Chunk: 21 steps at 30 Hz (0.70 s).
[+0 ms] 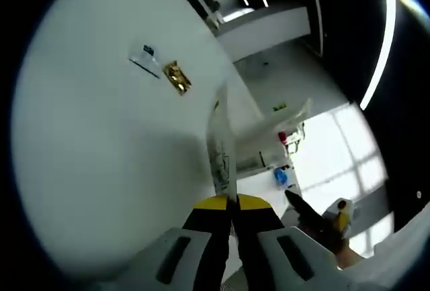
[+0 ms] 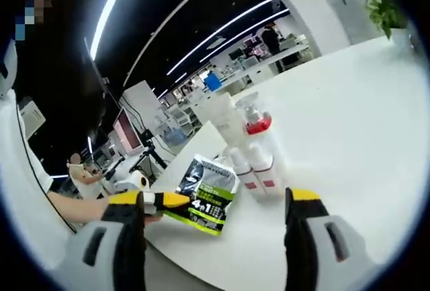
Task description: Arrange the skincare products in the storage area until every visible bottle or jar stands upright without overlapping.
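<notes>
Your left gripper (image 1: 232, 205) is clamped on a thin sachet (image 1: 220, 146) — edge-on above the white table (image 1: 101, 136). Your right gripper (image 2: 228, 203) gapes wide — bottles (image 2: 259, 150) and a green pouch (image 2: 207, 193) ahead.

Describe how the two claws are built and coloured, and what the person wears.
Both claws have white moulded bodies with dark slots, black jaws and yellow tips. The left claw shows them in the left gripper view, the right claw in the right gripper view. A white sleeve shows at that view's left edge.

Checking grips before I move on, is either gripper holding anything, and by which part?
The left gripper is shut on a thin flat packet, pinched by its near edge. The right gripper is open, holding nothing.
</notes>
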Motion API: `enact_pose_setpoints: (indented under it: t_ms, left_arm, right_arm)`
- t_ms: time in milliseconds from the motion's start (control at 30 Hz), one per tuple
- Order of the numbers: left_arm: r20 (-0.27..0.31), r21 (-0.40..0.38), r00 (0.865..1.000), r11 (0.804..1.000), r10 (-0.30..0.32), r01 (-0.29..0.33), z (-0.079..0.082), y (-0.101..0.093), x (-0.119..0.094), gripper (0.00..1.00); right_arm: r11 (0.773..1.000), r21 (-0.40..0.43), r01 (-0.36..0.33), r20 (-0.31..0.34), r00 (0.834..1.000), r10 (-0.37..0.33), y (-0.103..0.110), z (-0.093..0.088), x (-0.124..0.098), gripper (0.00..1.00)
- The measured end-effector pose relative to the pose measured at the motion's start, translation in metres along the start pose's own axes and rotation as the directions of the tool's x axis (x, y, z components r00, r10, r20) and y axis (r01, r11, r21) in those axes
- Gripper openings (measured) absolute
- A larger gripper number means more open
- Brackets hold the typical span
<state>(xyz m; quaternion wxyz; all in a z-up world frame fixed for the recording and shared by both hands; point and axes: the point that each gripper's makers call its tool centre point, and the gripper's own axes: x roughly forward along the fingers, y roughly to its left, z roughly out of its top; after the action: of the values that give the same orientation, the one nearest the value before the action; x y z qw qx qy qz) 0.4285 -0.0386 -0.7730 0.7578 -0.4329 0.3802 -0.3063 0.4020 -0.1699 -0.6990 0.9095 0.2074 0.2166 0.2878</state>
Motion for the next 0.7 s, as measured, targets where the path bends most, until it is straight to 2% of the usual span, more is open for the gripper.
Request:
enact_pose_setpoints:
  t_ms: [267, 500, 700]
  left_arm:
    - [-0.013, 0.003, 0.998, 0.998, 0.064, -0.064, -0.002, 0.02, 0.005, 0.0]
    - [-0.035, 0.06, 0.989, 0.988, 0.145, -0.143, -0.004, 0.039, 0.007, 0.0]
    - [-0.04, 0.086, 0.985, 0.982, 0.17, -0.166, -0.005, 0.044, 0.012, 0.0]
  right_arm:
    - [0.999, -0.017, 0.035, -0.01, 0.999, -0.035, -0.012, 0.002, -0.005, 0.88]
    - [0.998, -0.017, 0.055, -0.014, 0.998, -0.055, -0.017, 0.003, -0.008, 0.88]
    - [0.998, -0.02, 0.06, -0.02, 0.998, -0.061, -0.018, 0.002, -0.008, 0.88]
